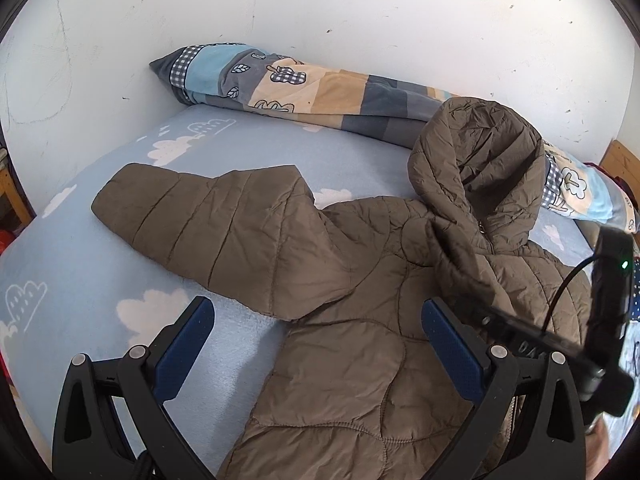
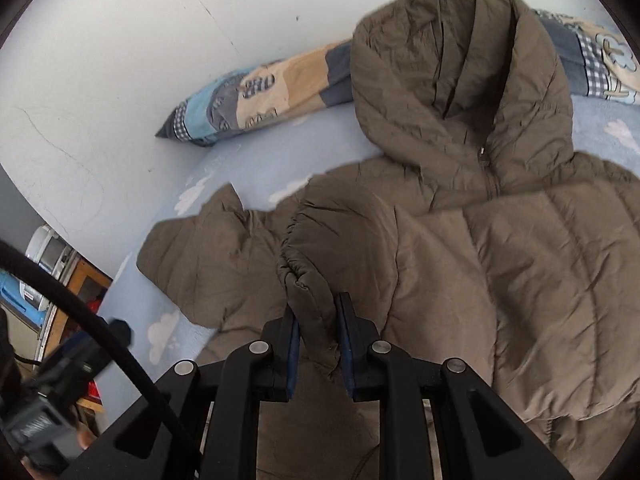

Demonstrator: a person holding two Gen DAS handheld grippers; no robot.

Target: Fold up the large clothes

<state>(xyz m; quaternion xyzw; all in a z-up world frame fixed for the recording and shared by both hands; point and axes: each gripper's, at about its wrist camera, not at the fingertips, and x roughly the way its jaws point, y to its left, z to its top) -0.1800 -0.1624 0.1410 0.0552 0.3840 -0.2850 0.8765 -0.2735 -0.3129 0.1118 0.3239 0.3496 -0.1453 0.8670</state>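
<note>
Folding the sleeves inward is the step you are in, judging by how things lie. The brown quilted hooded jacket (image 1: 360,320) is spread front-up on the light blue bed sheet with white clouds (image 1: 80,264), its hood (image 2: 460,80) propped up toward the rolled patchwork blanket (image 1: 312,88) that runs along the white wall (image 1: 320,0).

Your right gripper (image 2: 316,320) has its jaws clamped on the elastic cuff of one sleeve (image 2: 304,256), which is lifted and drawn over the jacket's chest. Your left gripper (image 1: 316,332) hangs above the jacket's side with its jaws spread wide and nothing between them. The other sleeve (image 1: 200,216) lies stretched out flat on the sheet, apart from the body except at the shoulder.

Next, you likely need to lay the held cuff down flat across the chest and let go. Then bring the left jaws to the outstretched sleeve's end and carry it across likewise, keeping the puffy fabric from bunching.
</note>
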